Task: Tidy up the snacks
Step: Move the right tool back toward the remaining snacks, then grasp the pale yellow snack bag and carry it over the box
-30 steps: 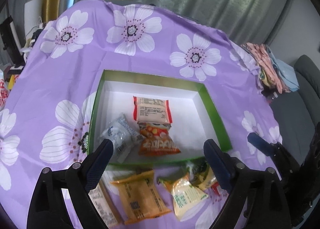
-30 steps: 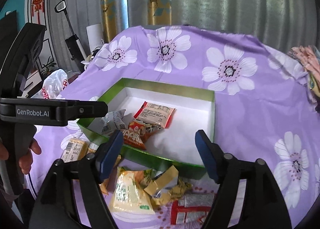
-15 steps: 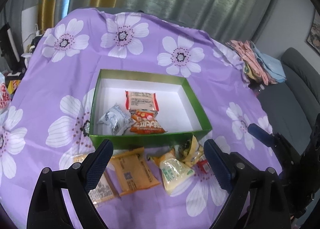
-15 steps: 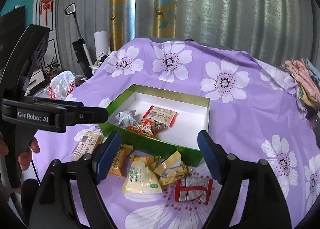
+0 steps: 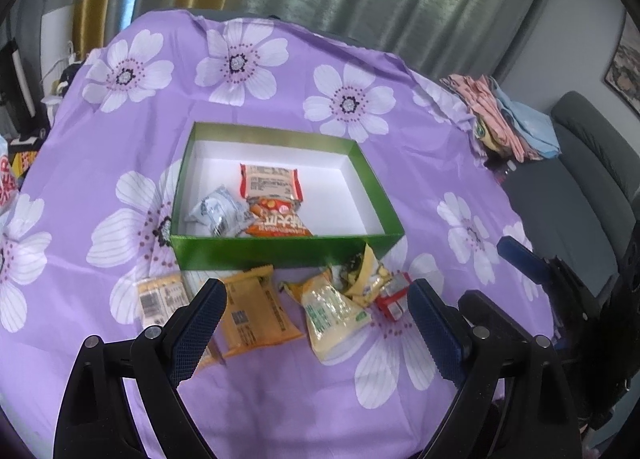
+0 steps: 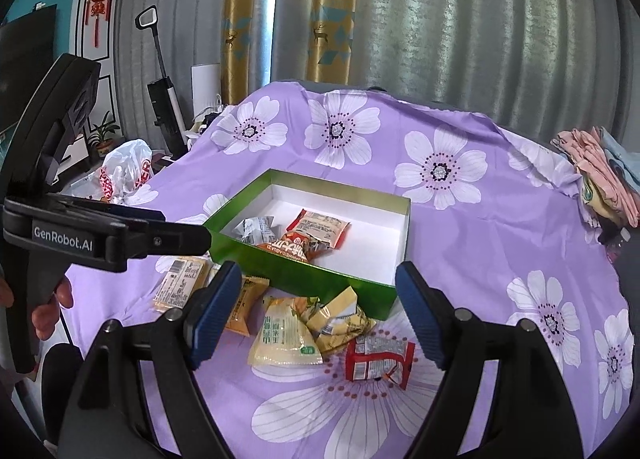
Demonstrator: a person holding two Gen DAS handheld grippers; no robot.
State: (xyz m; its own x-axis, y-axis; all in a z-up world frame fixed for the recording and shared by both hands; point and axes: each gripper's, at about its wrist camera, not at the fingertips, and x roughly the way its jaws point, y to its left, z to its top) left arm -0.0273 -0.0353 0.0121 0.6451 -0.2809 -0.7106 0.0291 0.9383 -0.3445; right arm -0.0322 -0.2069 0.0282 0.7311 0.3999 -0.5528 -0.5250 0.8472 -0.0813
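Left wrist view: the left gripper (image 5: 312, 313) stands with its jaws wide and nothing between them, hanging low in the frame above the loose packets, a spread that would suit dropping over a flat pouch. Just beyond its fingertips lie an orange packet (image 5: 256, 313), a pale barcode packet (image 5: 162, 297) to the left of it, a yellow-green pouch (image 5: 334, 313), a crumpled yellow wrapper (image 5: 366, 275) and a small red packet (image 5: 394, 295), all on the purple flowered cloth (image 5: 280, 375) just in front of the green box (image 5: 280, 251). The box sits at mid-frame with its white inside showing, holding three snacks against its near wall, so most of its floor is still free for the rest. In the right wrist view the right gripper (image 6: 316, 313) is likewise wide and empty, framing the same heap, with the red packet lower right of centre; the task looks roughly one-third done.
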